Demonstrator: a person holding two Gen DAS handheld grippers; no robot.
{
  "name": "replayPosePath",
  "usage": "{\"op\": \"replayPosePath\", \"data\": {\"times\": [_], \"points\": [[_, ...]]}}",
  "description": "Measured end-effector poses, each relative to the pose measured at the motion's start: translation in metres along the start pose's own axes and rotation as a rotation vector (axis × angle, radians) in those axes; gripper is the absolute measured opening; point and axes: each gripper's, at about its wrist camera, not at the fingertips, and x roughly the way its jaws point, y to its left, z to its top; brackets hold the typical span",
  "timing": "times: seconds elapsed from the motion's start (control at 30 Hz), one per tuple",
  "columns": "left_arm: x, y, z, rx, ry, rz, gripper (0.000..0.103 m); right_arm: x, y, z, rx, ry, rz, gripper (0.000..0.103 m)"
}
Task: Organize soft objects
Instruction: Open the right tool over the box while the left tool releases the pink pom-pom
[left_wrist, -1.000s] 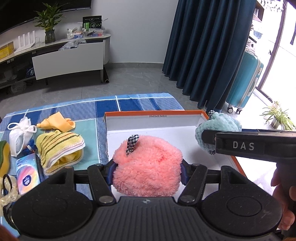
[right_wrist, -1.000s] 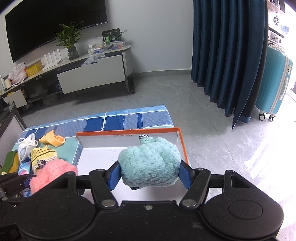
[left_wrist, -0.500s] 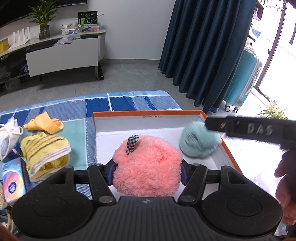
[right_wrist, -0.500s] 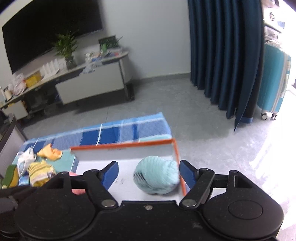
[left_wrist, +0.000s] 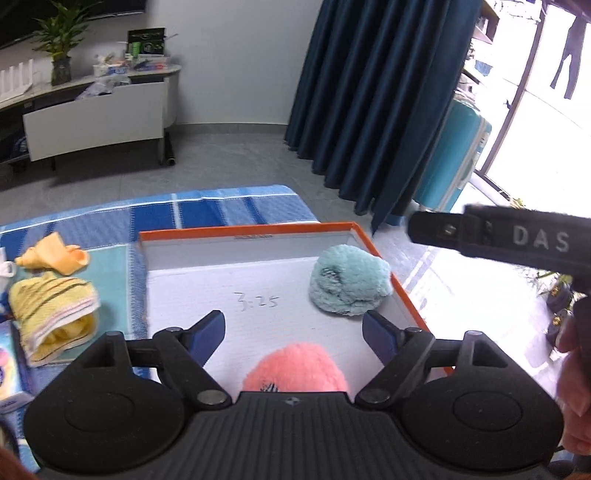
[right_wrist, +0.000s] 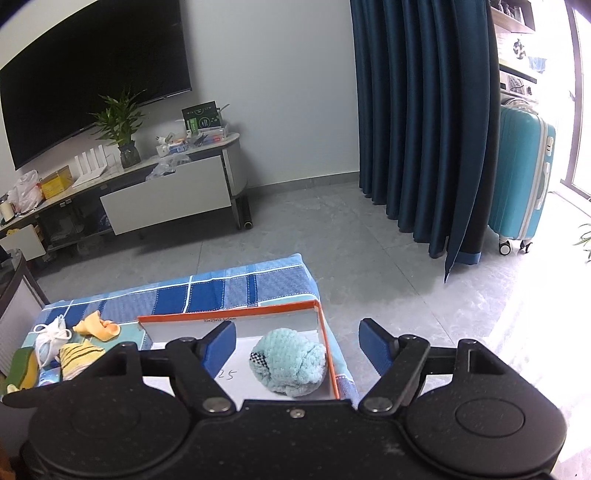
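Observation:
A white box with an orange rim (left_wrist: 251, 229) lies on a blue checked cloth (left_wrist: 221, 210). Inside it, a fluffy teal piece (left_wrist: 349, 280) rests against the right wall. A fluffy pink piece (left_wrist: 295, 365) lies on the box floor at the near edge. My left gripper (left_wrist: 293, 328) hangs just above the pink piece; its jaws are opening and the pads stand clear of it. My right gripper (right_wrist: 297, 343) is open above the teal piece (right_wrist: 291, 365), touching nothing. Its black side marked DAS crosses the left wrist view at the right.
Left of the box lie a yellow striped cloth (left_wrist: 51, 314), an orange cloth (left_wrist: 51, 254), a white pouch (right_wrist: 51, 338) and a tissue packet (left_wrist: 7, 369). A hand (left_wrist: 572, 369) shows at the right. A teal suitcase (right_wrist: 521, 184) and dark curtains stand beyond.
The right jaws opened and the teal piece dropped into the box; that gripper then lifted. The left jaws spread and the pink piece sank from between them onto the box floor.

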Motion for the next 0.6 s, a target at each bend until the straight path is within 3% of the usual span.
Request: {"op": "replayPosePath", "data": {"times": [0.2, 0.6], "points": [[-0.021, 0.017, -0.006, -0.021, -0.005, 0.102, 0.085, -0.017, 0.013, -0.01, -0.012, -0.002, 0.015, 0.087], [-0.07, 0.051, -0.027, -0.089, -0.031, 0.198, 0.087, -0.04, 0.056, -0.041, -0.057, 0.037, 0.07, 0.087]]}}
